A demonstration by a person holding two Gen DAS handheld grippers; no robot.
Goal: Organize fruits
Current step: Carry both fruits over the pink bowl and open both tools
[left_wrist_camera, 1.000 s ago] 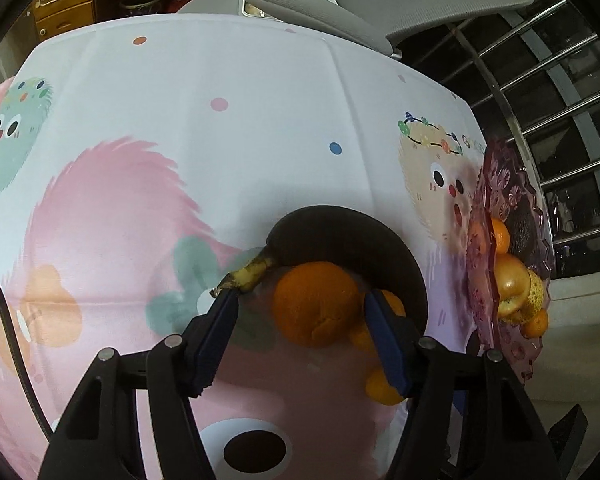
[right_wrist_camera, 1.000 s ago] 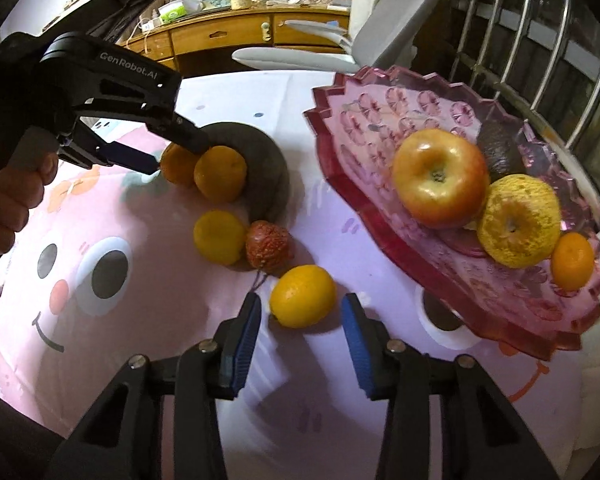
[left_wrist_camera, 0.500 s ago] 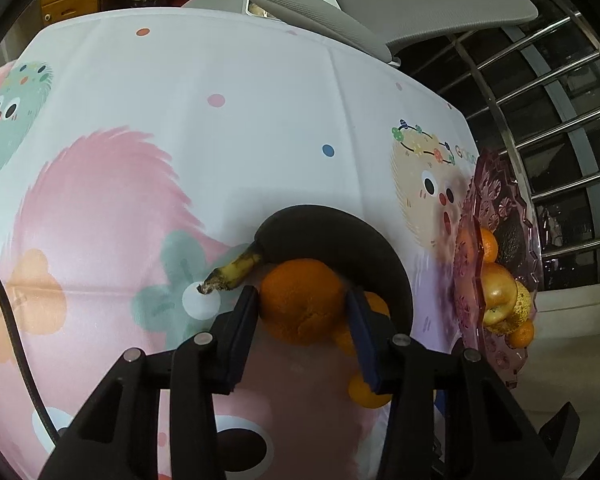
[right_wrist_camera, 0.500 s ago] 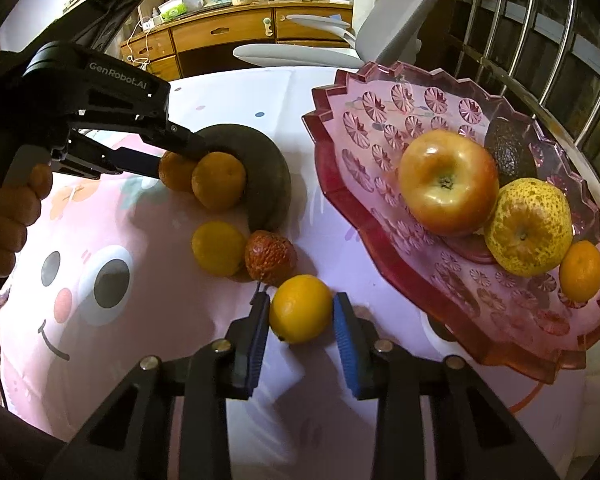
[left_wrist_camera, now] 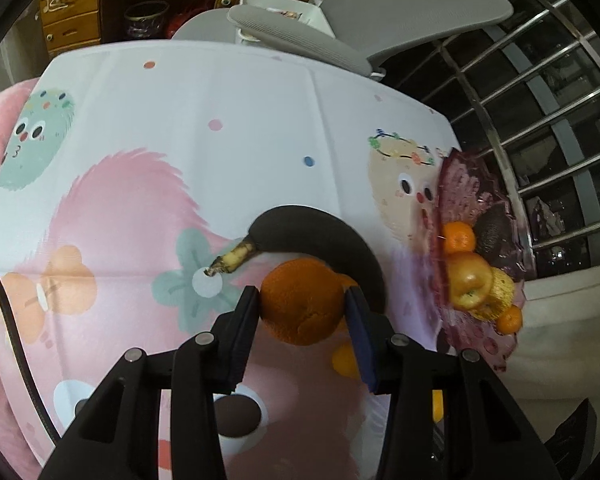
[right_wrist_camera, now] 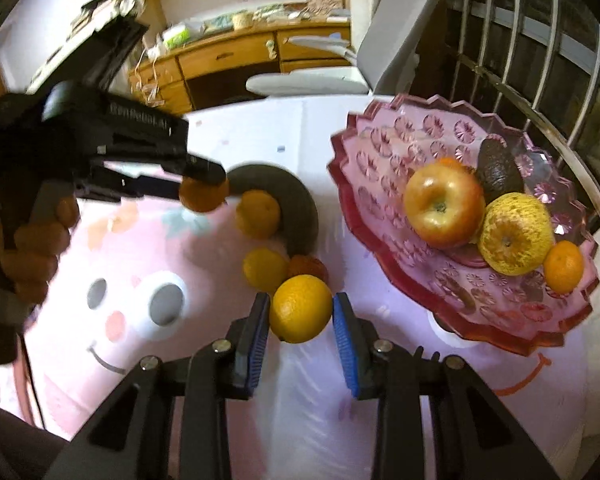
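My left gripper [left_wrist_camera: 300, 304] is shut on an orange [left_wrist_camera: 302, 300] and holds it above the cloth; it also shows in the right wrist view [right_wrist_camera: 202, 194]. My right gripper [right_wrist_camera: 300, 312] is shut on a yellow-orange citrus [right_wrist_camera: 300, 308], lifted off the table. A blackened banana [left_wrist_camera: 324, 236] lies curved on the cloth with a small orange [right_wrist_camera: 258, 214] against it. Another yellow citrus [right_wrist_camera: 264, 270] and a wrinkled red fruit [right_wrist_camera: 308, 266] lie below it. The pink glass fruit dish [right_wrist_camera: 380, 152] at the right holds an apple [right_wrist_camera: 442, 210], a rough yellow fruit [right_wrist_camera: 516, 240], an avocado [right_wrist_camera: 498, 168] and a mandarin [right_wrist_camera: 564, 266].
The table carries a pink and white cartoon cloth [left_wrist_camera: 140, 184]. A grey office chair [left_wrist_camera: 380, 12] stands behind it, and metal window bars [left_wrist_camera: 540, 100] run along the right. Wooden drawers [right_wrist_camera: 228, 56] stand at the back.
Both grippers have shut on their fruit and lifted it. The left one raised its orange away from the banana; the right one raised the yellow-orange citrus off the cloth.
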